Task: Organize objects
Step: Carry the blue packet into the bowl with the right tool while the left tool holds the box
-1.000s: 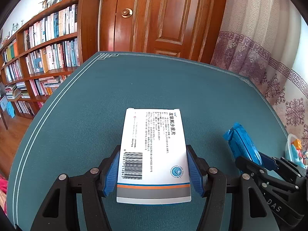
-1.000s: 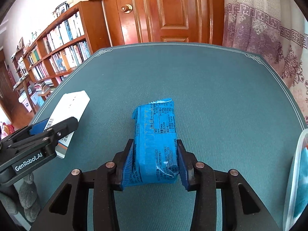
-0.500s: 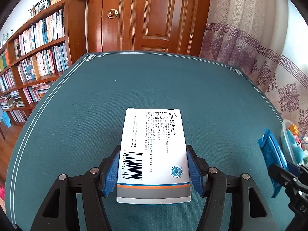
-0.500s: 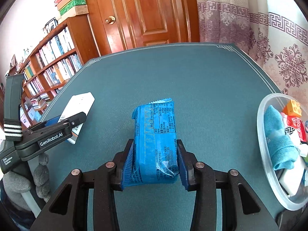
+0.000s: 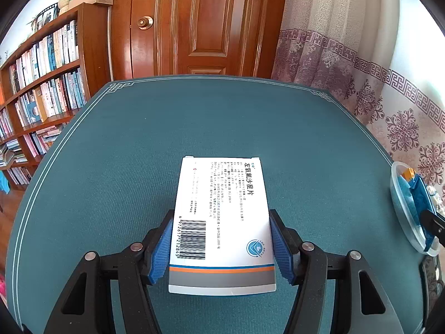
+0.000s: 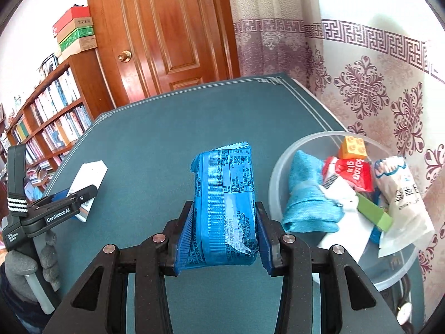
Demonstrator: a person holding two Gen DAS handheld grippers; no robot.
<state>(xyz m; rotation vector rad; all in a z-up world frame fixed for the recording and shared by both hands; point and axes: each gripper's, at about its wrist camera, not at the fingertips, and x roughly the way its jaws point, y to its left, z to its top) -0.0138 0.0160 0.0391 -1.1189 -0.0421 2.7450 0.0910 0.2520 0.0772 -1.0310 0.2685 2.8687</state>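
Taking the clear plastic bowl [image 6: 278,172] as the landmark: farthest to its left, the left gripper [image 5: 221,246] is clamped on a white medicine box [image 5: 222,208], both blue pads pressed against the box's long sides, with the box carried above the teal tabletop [image 5: 167,128], well apart from the bowl. In the right wrist view that same gripper and its box appear at the far left, held by a grey-gloved hand [image 6: 19,264].

Nearer the bowl, just to its left, the right gripper [image 6: 222,236] has its jaws set narrow around a blue snack packet [image 6: 225,203], which is squeezed slightly at the waist. The packet hangs over the tabletop beside the bowl's rim, not yet above it.

The step in hand looks like delivery: the blue packet goes in first, the box after. The next move probably calls for carrying the packet rightward over the rim, then letting go above a free spot, since the bowl already holds a blue cloth [image 6: 306,194], a red wrapper [image 6: 353,172], a yellow toy brick [image 6: 351,147], a green box [image 6: 375,214] and a white pouch [image 6: 403,192].

The bowl's near rim is cut off behind the right gripper's arm, and what lies under the cloth is hidden. The packet's small print is too fine to read.
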